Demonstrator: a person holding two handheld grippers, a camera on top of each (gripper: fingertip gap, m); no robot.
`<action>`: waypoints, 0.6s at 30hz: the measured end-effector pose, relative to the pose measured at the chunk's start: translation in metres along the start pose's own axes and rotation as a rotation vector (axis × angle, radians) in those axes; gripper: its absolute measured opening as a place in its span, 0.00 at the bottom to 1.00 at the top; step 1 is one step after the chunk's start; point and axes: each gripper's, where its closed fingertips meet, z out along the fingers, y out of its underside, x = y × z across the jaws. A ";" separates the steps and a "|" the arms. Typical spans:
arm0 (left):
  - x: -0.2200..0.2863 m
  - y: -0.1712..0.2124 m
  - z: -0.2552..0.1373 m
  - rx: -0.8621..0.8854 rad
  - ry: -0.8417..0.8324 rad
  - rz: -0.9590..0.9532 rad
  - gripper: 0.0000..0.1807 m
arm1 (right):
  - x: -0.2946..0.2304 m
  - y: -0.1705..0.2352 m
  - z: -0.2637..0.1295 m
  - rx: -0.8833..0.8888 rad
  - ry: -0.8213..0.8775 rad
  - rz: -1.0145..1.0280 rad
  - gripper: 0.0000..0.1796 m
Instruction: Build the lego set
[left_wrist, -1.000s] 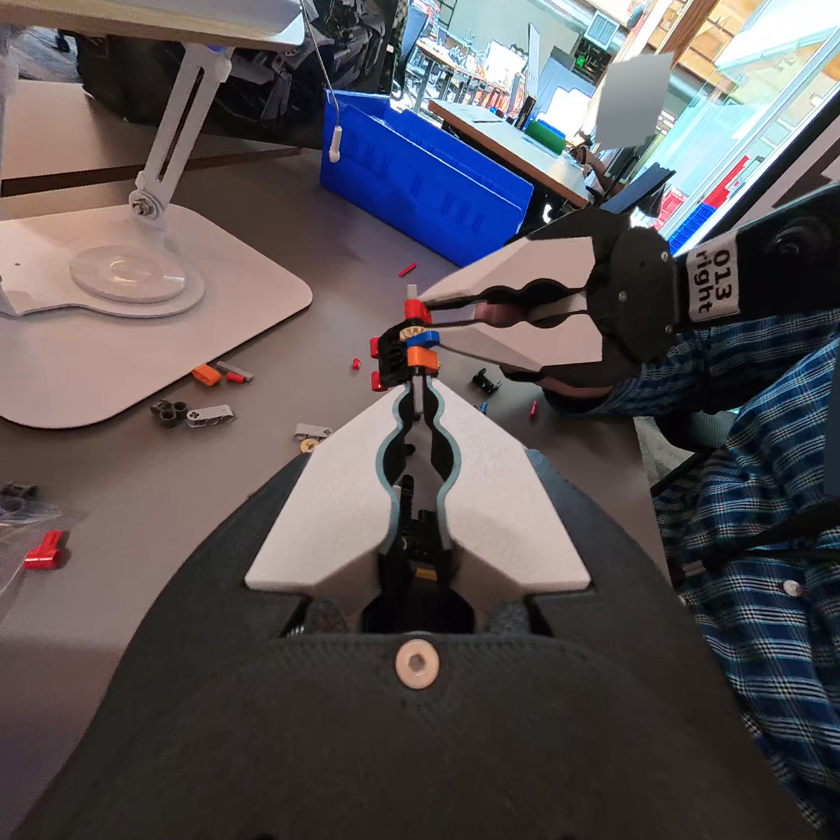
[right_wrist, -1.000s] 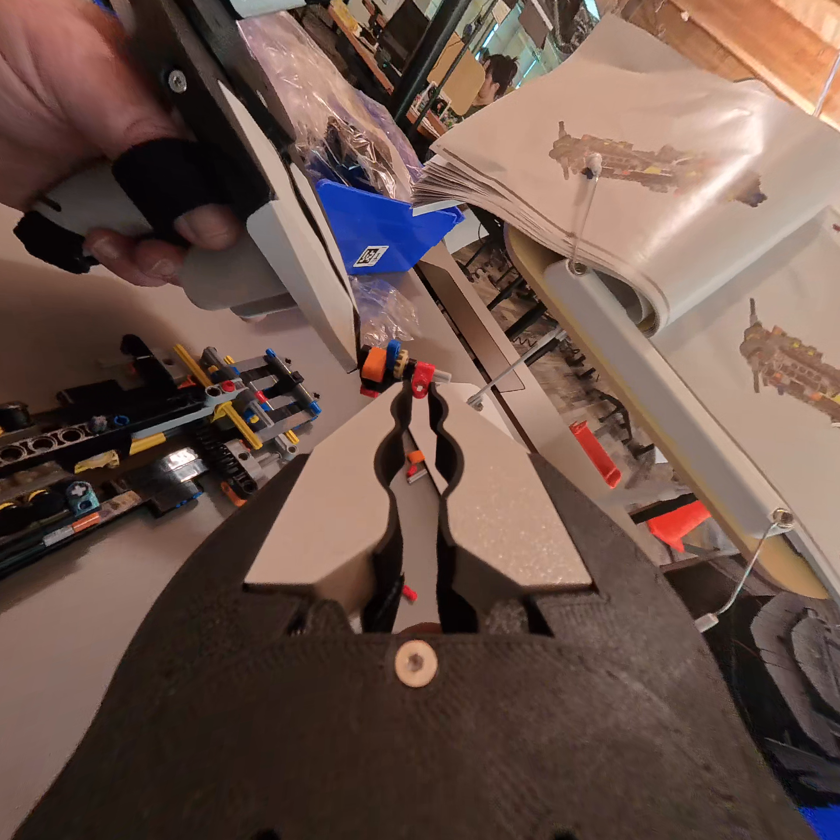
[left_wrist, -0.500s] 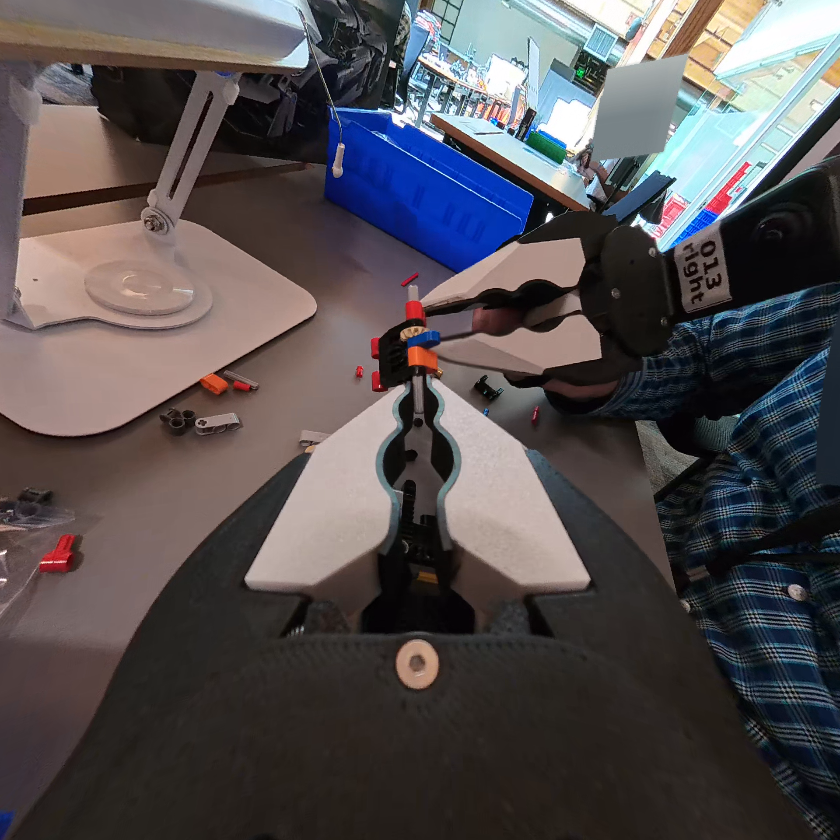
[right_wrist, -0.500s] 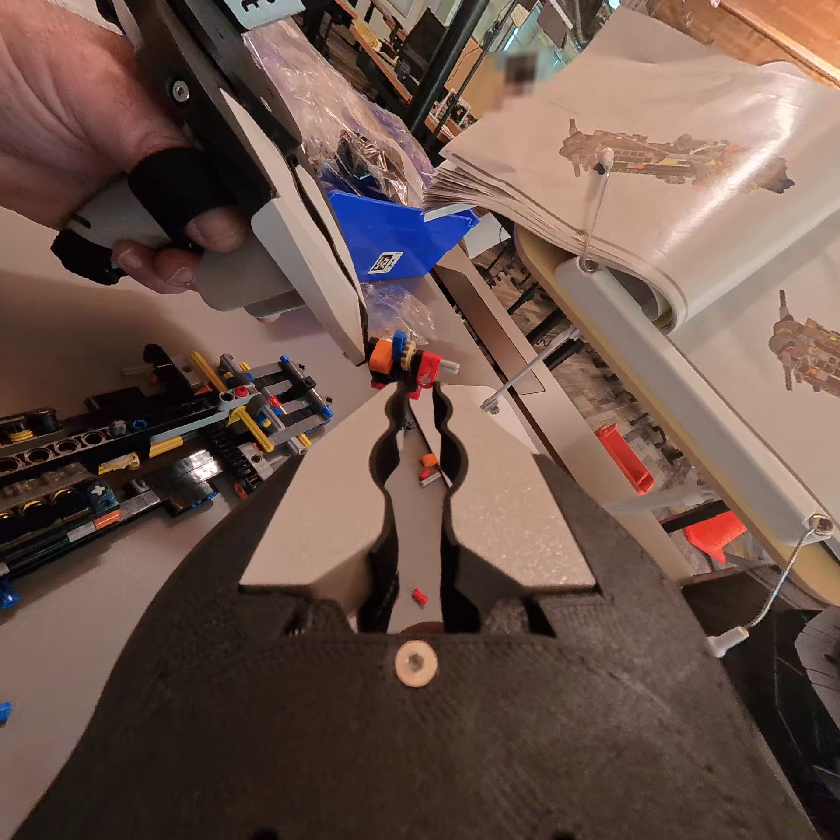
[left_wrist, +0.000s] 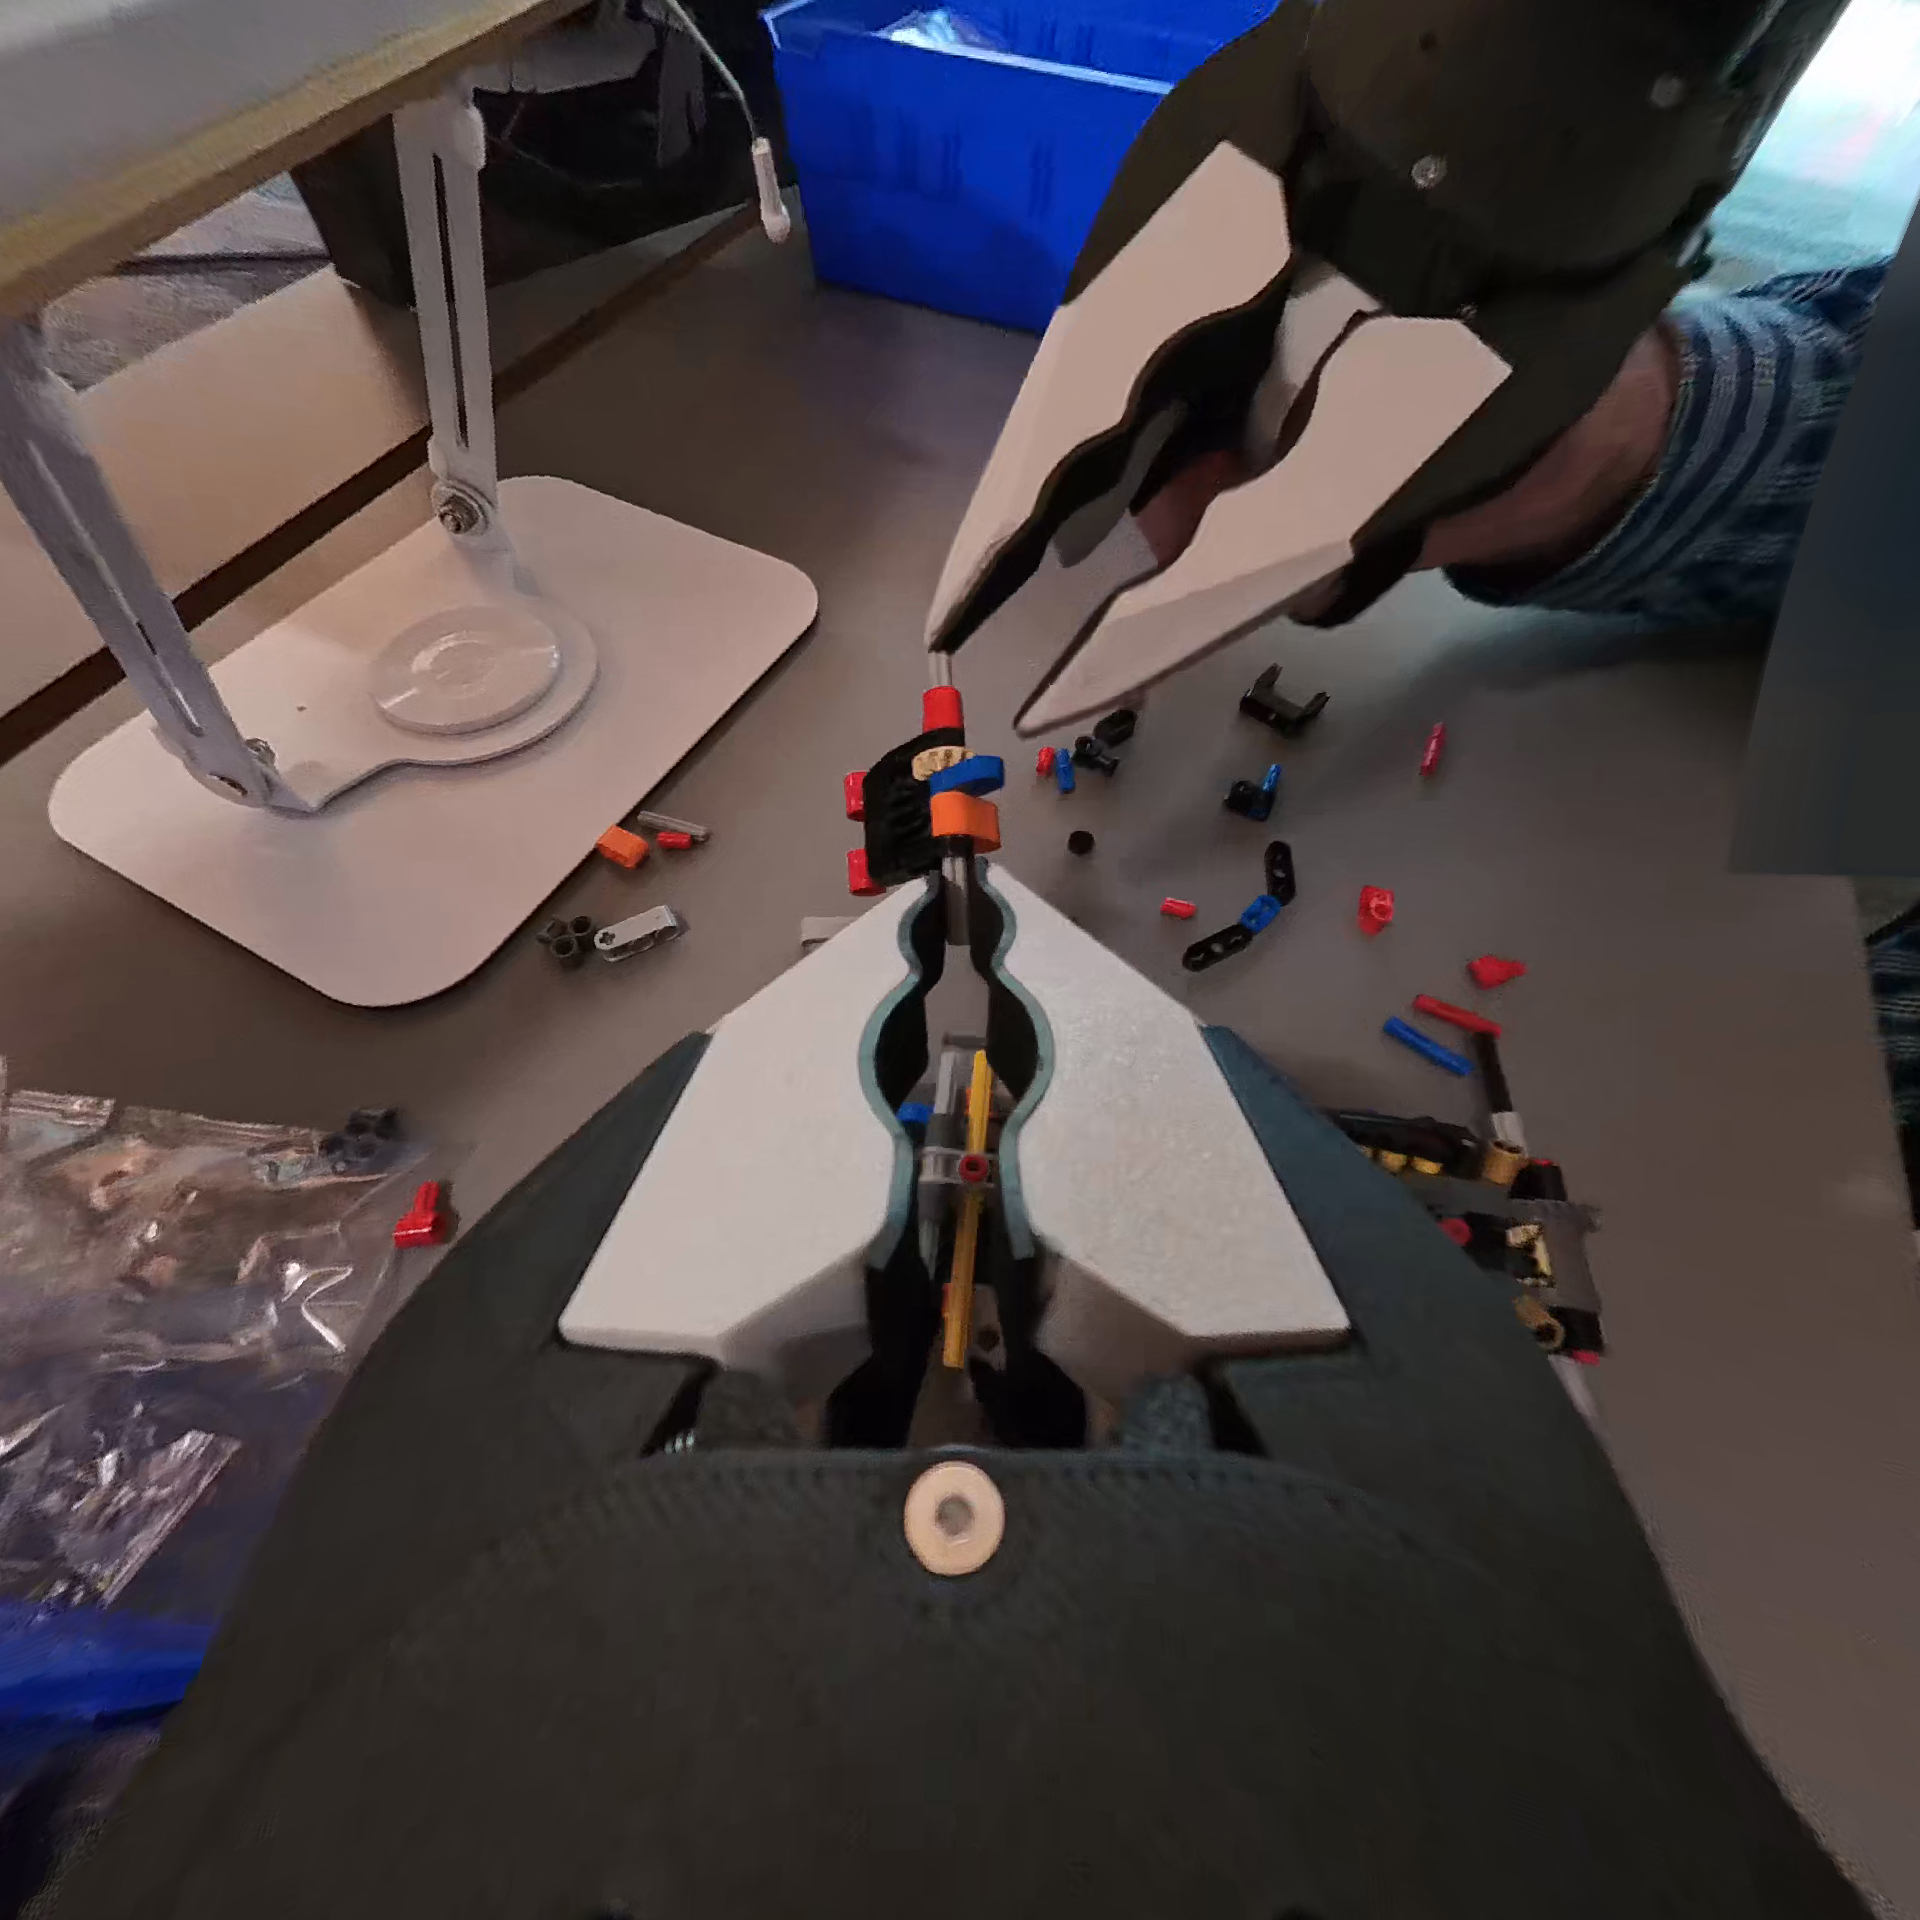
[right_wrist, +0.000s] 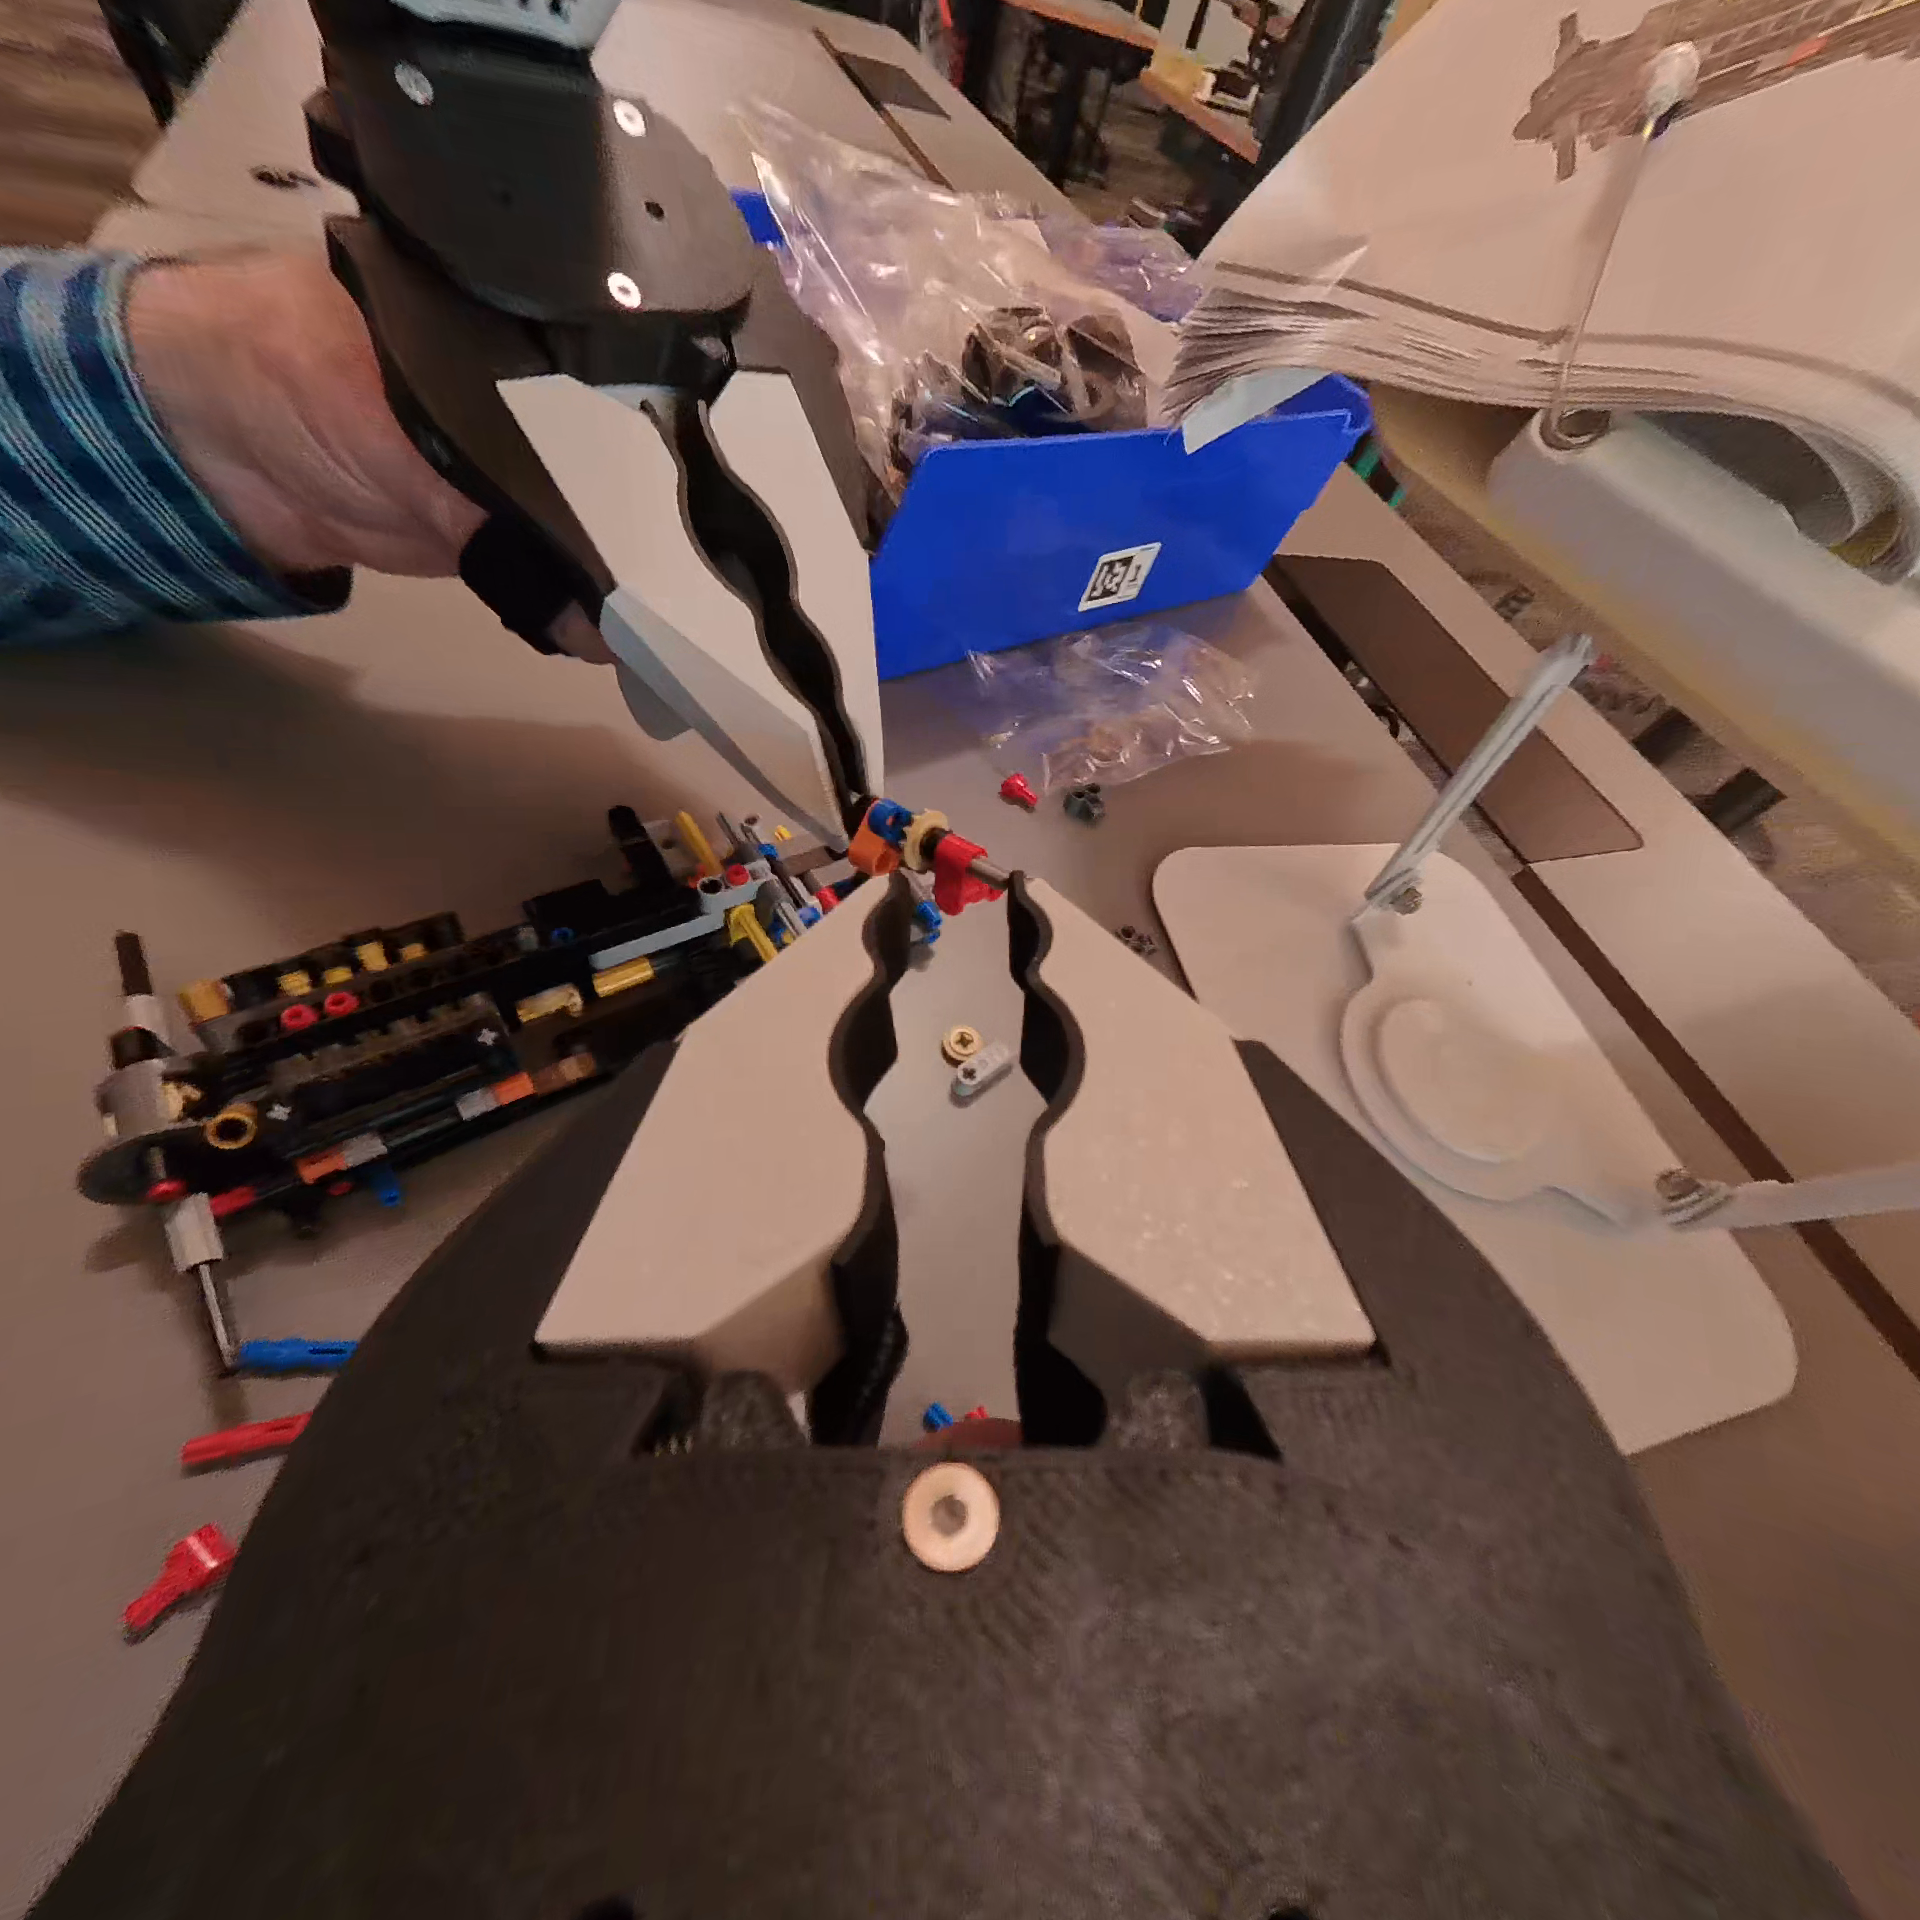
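Note:
My left gripper (left_wrist: 961, 883) is shut on the lower end of a small lego sub-assembly (left_wrist: 930, 795): a grey axle carrying orange, blue, tan and red parts and a black piece with red pins. It holds it above the table. My right gripper (left_wrist: 982, 686) is open, its upper fingertip at the axle's top end. In the right wrist view the sub-assembly (right_wrist: 920, 847) sits just ahead of my open right gripper (right_wrist: 951, 883), with the left gripper (right_wrist: 854, 805) coming in from the upper left. The long black main build (right_wrist: 364, 1039) lies on the table at the left.
A blue bin (left_wrist: 935, 177) and a white stand base (left_wrist: 416, 748) are behind. Clear plastic bags (left_wrist: 135, 1247) lie at the left. Loose small parts (left_wrist: 1247, 831) are scattered at the right. An open instruction booklet (right_wrist: 1558, 208) rests on the stand. Less than 4 cm separates the two grippers' tips.
My right gripper has opened and let go of the red end of the sub-assembly. Both grippers have tilted down toward the table. The left still holds the sub-assembly.

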 end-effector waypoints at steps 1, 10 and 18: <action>-0.002 0.002 0.001 -0.015 -0.018 0.018 0.01 | -0.001 0.002 0.001 -0.010 0.017 -0.022 0.08; 0.001 0.009 -0.003 -0.112 -0.092 0.225 0.01 | 0.001 0.004 -0.001 -0.003 -0.013 0.015 0.04; 0.012 0.021 0.001 -0.217 -0.121 0.397 0.01 | -0.026 0.020 0.006 -0.088 -0.200 -0.001 0.03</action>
